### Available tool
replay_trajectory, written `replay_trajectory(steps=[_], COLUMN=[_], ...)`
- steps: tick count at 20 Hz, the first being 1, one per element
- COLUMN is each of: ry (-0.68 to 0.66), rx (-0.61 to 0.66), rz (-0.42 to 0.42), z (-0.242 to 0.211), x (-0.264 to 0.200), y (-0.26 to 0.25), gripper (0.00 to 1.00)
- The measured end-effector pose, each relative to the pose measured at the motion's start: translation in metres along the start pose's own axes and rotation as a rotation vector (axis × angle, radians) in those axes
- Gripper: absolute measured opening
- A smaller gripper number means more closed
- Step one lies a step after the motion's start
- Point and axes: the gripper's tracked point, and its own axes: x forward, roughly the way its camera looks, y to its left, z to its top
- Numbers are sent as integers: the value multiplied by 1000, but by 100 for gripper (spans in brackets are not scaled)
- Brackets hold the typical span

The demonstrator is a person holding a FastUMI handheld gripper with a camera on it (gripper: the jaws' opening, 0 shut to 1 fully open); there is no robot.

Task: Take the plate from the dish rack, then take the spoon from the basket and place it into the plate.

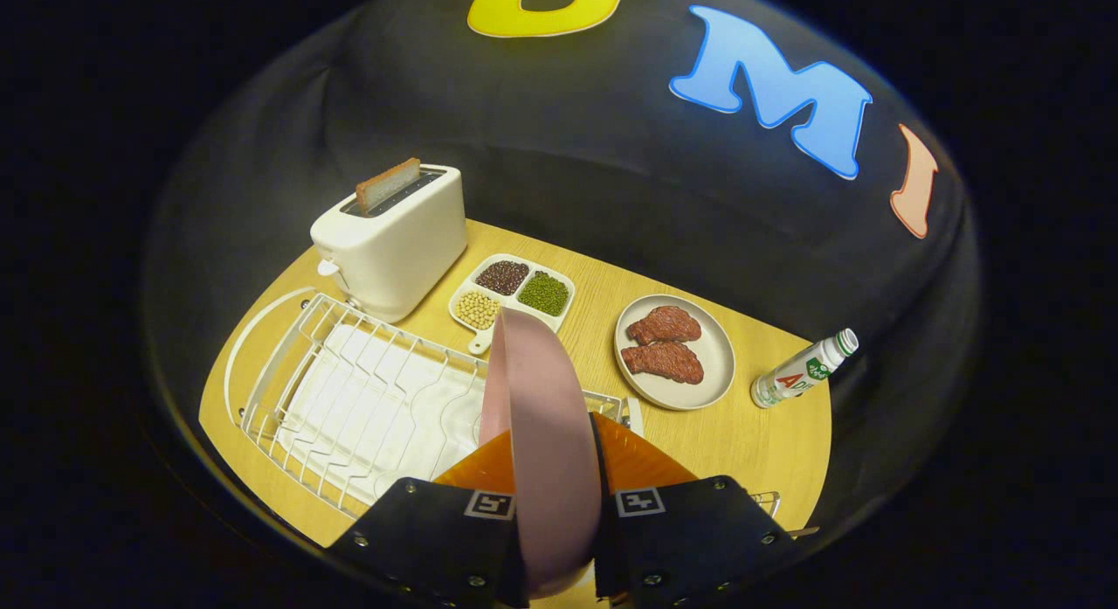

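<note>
Between claw [559,495] fingers, clamped — pink plate [541,417]

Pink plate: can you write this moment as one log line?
hand-held gripper: shut on pink plate | plate: edge-on, above dish rack | spoon: not yet placed

Plate [541,417] upright between gripper [555,469] fingers, above dish rack [349,399]; toaster [393,242] beyond.

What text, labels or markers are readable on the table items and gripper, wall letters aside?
Bottle label: red and green print, too blurred to read.
Gripper, shut on the pink plate: a square black-and-white marker on each finger, coded patterns, no words.
Toaster: no text seen.
</note>
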Motion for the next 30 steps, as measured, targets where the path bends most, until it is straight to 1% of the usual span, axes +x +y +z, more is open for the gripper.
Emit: replay_trajectory(steps=[3, 9, 13, 16, 21, 24, 27, 30], ry=[13, 16, 6, 21, 90, 144, 185, 220], rx=[58, 248, 342, 421, 497, 541, 567, 638], rz=[55, 207, 267, 336, 389, 384, 381, 415], z=[-9, -37, -76, -116, -198, -246, -284, -313], x=[-16, -75, -108, -127, -131, -122, -108, -96], y=[-10, -36, -55, -54, -48, -43, -33, -16], gripper=[27, 27, 27, 26, 26, 26, 26, 26])
